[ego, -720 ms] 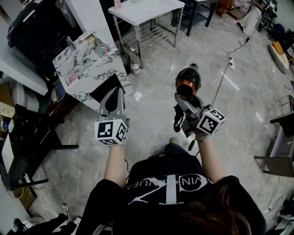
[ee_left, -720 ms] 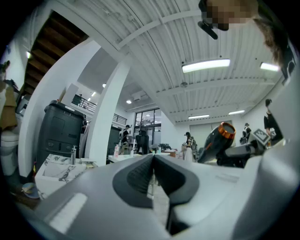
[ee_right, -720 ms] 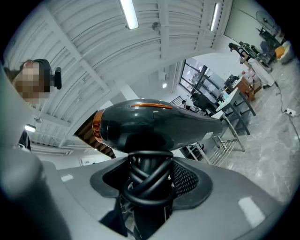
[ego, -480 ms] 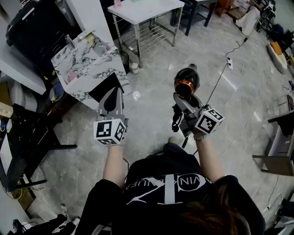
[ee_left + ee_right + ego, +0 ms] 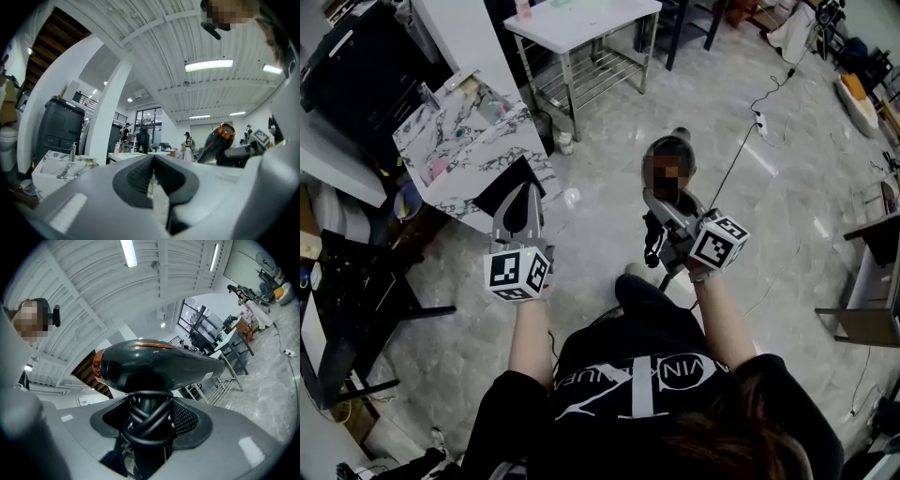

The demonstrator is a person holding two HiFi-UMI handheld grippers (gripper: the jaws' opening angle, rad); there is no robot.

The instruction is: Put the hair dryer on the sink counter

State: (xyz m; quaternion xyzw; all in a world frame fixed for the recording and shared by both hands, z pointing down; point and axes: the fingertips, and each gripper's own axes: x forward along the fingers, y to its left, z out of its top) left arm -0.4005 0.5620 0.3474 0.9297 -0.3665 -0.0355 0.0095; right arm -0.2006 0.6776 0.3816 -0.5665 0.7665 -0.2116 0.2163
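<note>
Grey marbled floor spreads under the whole scene. A marble-patterned sink counter stands at the upper left of the head view, and a white table on steel legs stands beyond it.

The hair dryer is not on that counter. It hangs in the air over the floor, out to the right of the counter and well apart from it, carried by the right gripper. In the right gripper view the jaws are clamped on the dryer's handle, one pad on each side. The handle is wound round with the dryer's own black cord, so the pads bear on the coils as much as on the handle. The black barrel lies crosswise just above the jaw tips, with its copper-coloured ring at the left of that view and the narrower end reaching right. The handle runs down between the jaws towards the camera.

The left gripper is held level beside it, and a stretch of bare floor shows between the two tools. Its jaws are pressed together with nothing between them. In the head view its tip lies over the near corner of the sink counter. From the left gripper view the dryer sits off to the right and the counter low on the left.

A power strip lies on the floor past the dryer.
</note>
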